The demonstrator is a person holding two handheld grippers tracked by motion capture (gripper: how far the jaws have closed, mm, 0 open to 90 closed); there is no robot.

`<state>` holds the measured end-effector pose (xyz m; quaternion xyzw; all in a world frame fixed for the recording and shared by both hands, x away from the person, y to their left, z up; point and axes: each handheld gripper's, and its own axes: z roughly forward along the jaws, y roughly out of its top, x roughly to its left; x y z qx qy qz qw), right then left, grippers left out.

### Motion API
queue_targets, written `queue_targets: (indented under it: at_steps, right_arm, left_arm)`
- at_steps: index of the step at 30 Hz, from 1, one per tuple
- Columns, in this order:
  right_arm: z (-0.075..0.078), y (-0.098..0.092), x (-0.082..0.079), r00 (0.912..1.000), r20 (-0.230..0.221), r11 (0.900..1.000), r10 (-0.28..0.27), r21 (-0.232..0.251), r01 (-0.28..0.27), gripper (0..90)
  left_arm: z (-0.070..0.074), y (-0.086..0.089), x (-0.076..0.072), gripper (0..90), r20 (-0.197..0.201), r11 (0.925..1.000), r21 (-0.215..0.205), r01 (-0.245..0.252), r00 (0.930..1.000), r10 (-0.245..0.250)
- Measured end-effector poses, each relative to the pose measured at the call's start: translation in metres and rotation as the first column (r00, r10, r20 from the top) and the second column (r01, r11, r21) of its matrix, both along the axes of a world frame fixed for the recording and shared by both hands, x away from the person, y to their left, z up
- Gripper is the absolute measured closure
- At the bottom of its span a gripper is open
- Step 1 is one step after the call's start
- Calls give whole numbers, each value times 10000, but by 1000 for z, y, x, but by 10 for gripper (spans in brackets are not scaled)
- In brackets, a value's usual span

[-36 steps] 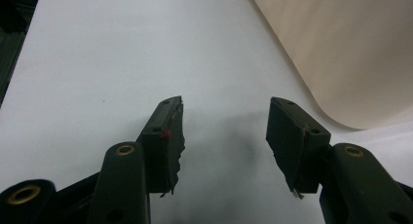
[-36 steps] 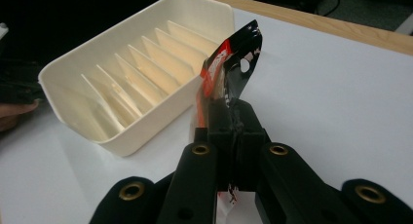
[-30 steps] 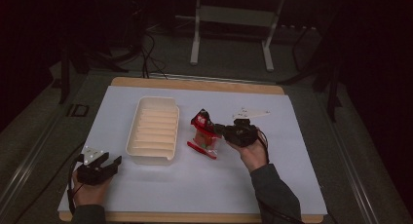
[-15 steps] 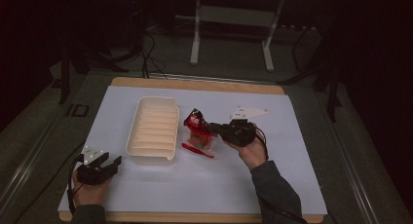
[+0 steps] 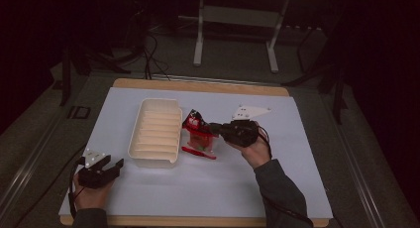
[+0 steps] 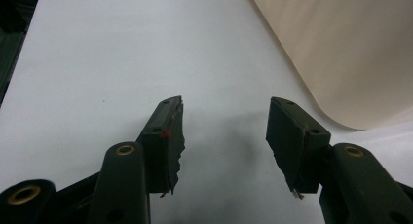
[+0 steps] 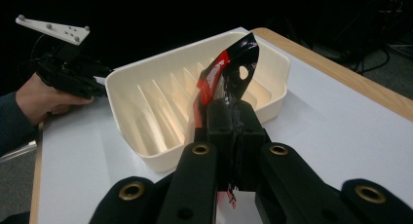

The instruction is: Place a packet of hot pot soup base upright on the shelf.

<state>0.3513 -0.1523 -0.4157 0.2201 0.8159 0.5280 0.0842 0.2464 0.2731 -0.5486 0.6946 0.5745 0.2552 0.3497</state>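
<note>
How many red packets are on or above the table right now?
2. One red-and-black packet is clamped in the right gripper, lifted beside the cream tray. A second red packet lies flat on the white mat below it. Others may be hidden.

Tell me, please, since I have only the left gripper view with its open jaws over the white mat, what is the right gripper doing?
Observer: The right gripper is shut on a red and black packet.
Operator: Is the packet off the table?
Observer: It looks lifted beside the cream tray; a red stick lies on the mat below it.
Operator: Is anything in the tray?
Observer: No, only its ribbed dividers show.
</note>
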Motion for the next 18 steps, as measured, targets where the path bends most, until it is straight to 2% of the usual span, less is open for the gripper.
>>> queue_targets:
  at_steps: [18]
  right_arm:
    - [12,15,1,9987,286,9991,416,8,-417,890]
  left_arm:
    - [0,0,0,480,13,10000,-19,-10,10000,10]
